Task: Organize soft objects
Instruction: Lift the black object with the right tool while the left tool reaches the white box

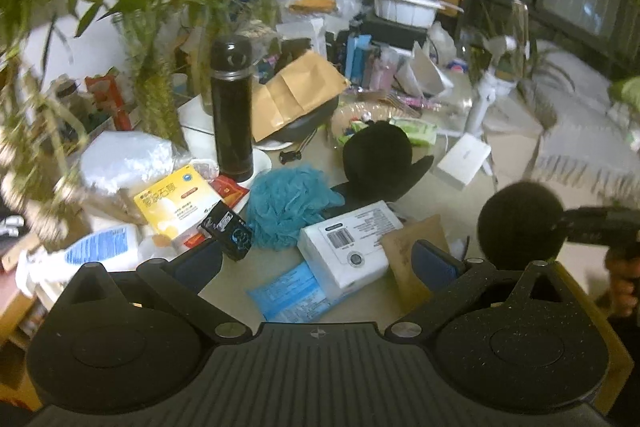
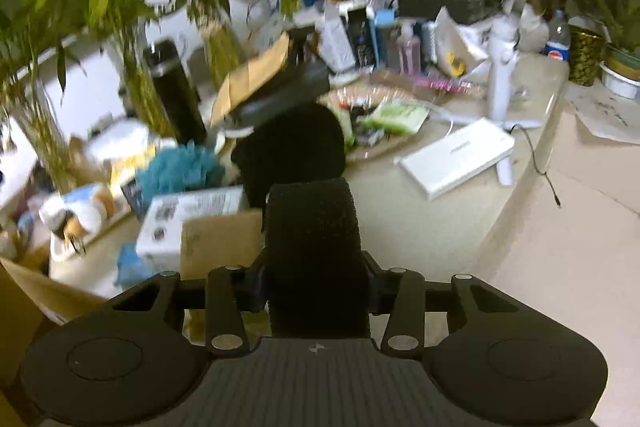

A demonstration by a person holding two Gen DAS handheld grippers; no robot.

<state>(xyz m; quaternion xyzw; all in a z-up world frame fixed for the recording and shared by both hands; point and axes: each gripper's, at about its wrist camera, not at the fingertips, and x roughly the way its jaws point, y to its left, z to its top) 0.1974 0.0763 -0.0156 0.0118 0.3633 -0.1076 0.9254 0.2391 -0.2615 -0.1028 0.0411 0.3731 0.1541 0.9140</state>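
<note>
My right gripper (image 2: 316, 283) is shut on a black foam cylinder (image 2: 314, 247) and holds it above the table's front edge; its round end shows in the left wrist view (image 1: 520, 223). My left gripper (image 1: 320, 267) is open and empty above a white box (image 1: 348, 247). A blue mesh bath puff (image 1: 286, 205) lies mid-table, also in the right wrist view (image 2: 180, 167). A black hat (image 1: 380, 155) sits just right of the puff, and shows beyond the cylinder (image 2: 296, 143).
A black thermos (image 1: 232, 107) stands by bamboo plants (image 1: 152, 27). A brown envelope (image 1: 296, 91), a yellow packet (image 1: 180, 199), a blue packet (image 1: 288, 291), a flat white box (image 2: 460, 155) and piled clutter crowd the table (image 2: 420, 219). A cardboard box (image 2: 24, 299) is at left.
</note>
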